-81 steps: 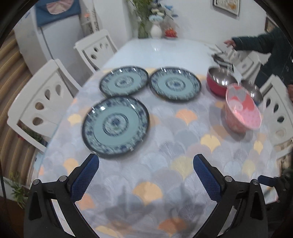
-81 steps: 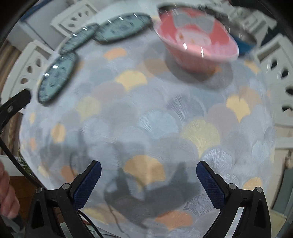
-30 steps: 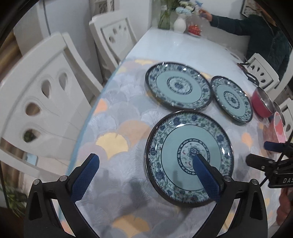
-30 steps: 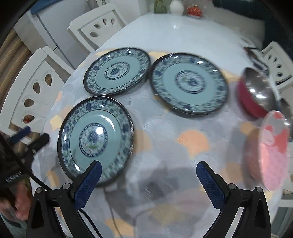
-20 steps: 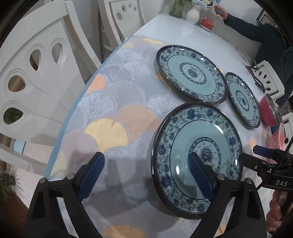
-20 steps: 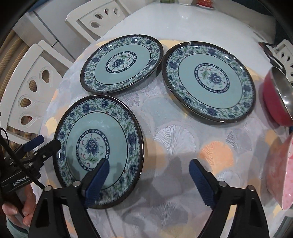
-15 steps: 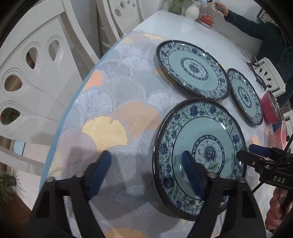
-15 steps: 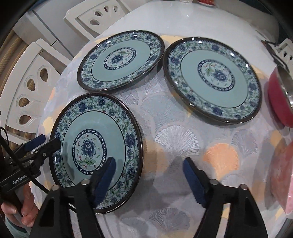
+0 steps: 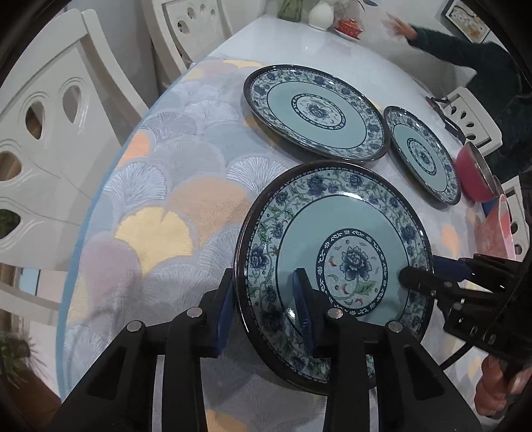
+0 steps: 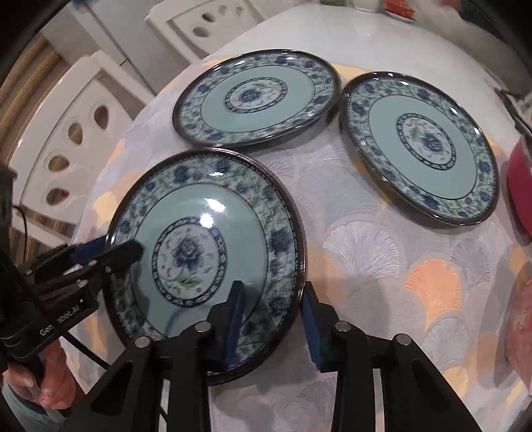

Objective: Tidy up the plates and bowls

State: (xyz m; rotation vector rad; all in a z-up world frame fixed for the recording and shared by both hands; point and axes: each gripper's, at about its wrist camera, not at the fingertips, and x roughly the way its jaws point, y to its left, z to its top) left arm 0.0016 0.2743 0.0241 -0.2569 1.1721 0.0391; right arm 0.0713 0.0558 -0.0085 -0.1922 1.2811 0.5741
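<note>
Three blue-and-teal patterned plates lie on the patterned tablecloth. My left gripper [image 9: 262, 309] has its jaws closing on the near plate [image 9: 332, 216] at its left rim, one pad outside the edge and one on the inner face. My right gripper [image 10: 271, 312] is closing the same way on that plate [image 10: 186, 249] at its right rim. Each gripper shows in the other's view, clasping the opposite rim: the right gripper [image 9: 422, 269] and the left gripper [image 10: 113, 247]. The far-left plate [image 10: 256, 96] and the far-right plate [image 10: 419, 139] lie flat behind. A red bowl [image 9: 472, 176] and a pink bowl [image 9: 495, 229] stand at the right.
White chairs [image 9: 50, 149] stand close along the table's left edge, and another chair [image 9: 472, 119] at the right. A person in a dark sleeve [image 9: 465, 50] reaches over the far end, near a vase [image 9: 321, 13]. Bare cloth [image 10: 382, 266] lies between the plates and bowls.
Both grippers swung from the bare cloth over to the near plate and came down onto it. Their jaws narrowed from wide open to a clasp on opposite rims.
</note>
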